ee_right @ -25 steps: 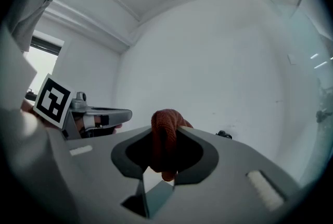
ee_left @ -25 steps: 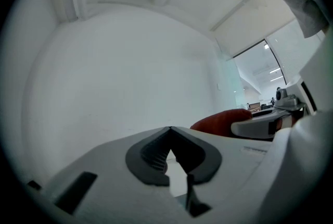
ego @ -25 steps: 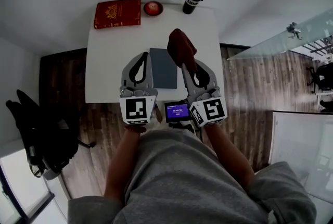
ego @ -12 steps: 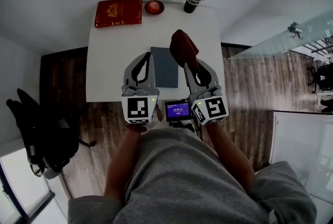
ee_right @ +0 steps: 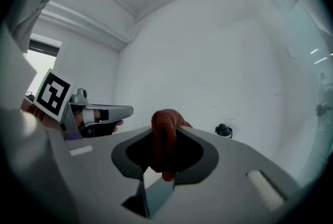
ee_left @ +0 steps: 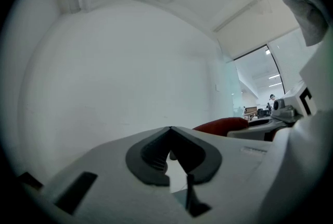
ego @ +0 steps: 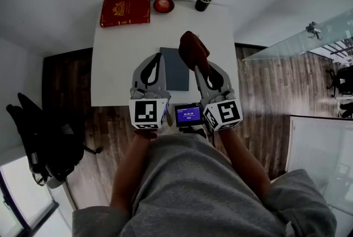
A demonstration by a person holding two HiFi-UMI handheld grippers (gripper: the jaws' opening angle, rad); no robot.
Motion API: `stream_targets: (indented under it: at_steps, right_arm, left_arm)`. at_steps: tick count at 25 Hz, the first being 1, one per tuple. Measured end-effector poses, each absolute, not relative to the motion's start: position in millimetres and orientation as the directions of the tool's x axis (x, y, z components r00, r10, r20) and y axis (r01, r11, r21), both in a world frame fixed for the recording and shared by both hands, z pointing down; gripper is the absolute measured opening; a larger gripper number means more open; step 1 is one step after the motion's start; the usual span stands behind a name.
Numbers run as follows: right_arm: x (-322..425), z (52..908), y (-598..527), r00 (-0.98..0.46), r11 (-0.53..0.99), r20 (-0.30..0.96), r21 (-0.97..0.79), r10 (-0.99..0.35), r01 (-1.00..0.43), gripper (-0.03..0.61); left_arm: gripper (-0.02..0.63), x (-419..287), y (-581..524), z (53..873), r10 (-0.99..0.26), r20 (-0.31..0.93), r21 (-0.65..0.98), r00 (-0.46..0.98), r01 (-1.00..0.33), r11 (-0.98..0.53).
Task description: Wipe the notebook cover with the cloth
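Left gripper [ego: 156, 58]: jaws pressed together with nothing between them. I hold it level at the notebook's left edge.
Notebook: the slate-grey rectangular notebook [ego: 174, 71] lies flat on the white table [ego: 113, 59], towards its near edge and between my two grippers. Its long axis runs away from me.
Cloth: the rust-red knitted cloth [ego: 192, 47] is bunched over the notebook's far right corner. I cannot tell whether it touches the cover.
Right gripper [ego: 197, 65]: jaws pinch the cloth, which hangs down between them.
Key relation: the cover lies left of and below the cloth, and my right hand is nearer. I judge the stroke goes down and left, then along the long axis.
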State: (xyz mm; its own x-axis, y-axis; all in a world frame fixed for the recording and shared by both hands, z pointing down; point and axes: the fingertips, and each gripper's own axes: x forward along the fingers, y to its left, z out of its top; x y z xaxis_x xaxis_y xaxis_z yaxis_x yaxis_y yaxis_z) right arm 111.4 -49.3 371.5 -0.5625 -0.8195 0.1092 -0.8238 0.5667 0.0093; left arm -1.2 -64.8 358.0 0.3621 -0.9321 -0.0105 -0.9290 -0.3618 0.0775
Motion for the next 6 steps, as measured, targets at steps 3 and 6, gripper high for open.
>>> stream_targets:
  at_steps: [3,6]
  right_arm:
    - [110,375,-49,-0.566,0.571,0.116,0.009,-0.816,-0.821,0.083]
    - [107,377,-49,-0.579,0.583,0.117,0.001,-0.807,-0.813,0.083]
  left_arm:
    - [-0.006,2,-63,361,-0.928,-0.003,0.063,0.373,-0.926,-0.372]
    - [-0.005,1,-63,368,-0.927,0.014,0.081,0.375,-0.924,-0.373]
